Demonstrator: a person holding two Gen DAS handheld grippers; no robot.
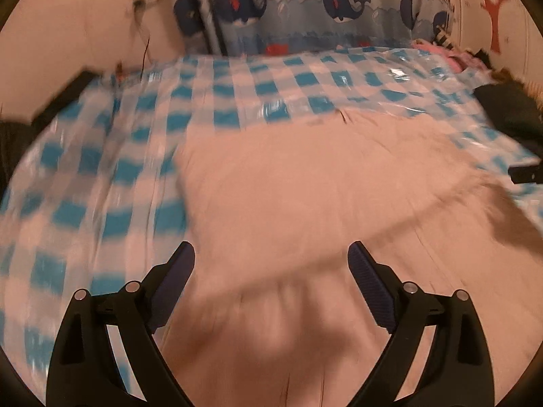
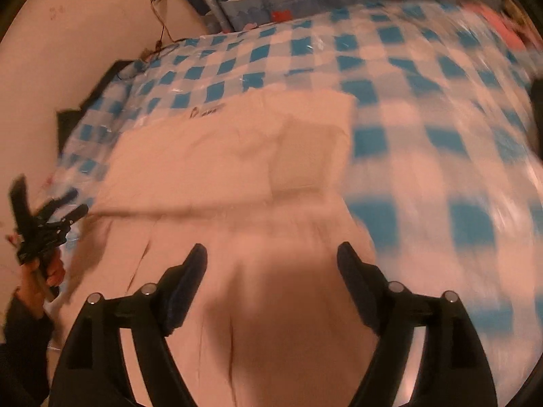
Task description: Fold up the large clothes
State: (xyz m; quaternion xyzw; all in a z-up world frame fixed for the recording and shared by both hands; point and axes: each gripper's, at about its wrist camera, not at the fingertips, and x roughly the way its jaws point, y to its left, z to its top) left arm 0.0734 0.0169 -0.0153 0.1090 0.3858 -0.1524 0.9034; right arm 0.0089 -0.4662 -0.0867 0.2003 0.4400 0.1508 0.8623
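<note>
Left gripper (image 1: 271, 251): jaws wide, nothing between them
Right gripper (image 2: 271, 251): jaws wide, empty
Pink garment (image 2: 230, 156): folded, spread below and ahead of both
Checked sheet (image 2: 424, 142): beneath garment

One pale pink garment (image 1: 305, 186), spread on one blue-and-white checked sheet (image 1: 101, 169). Two claws: the left claw (image 1: 271, 254) and the right claw (image 2: 271, 254), each with two fingers. One whale-print curtain (image 1: 305, 6). One hand (image 2: 51, 271).
</note>
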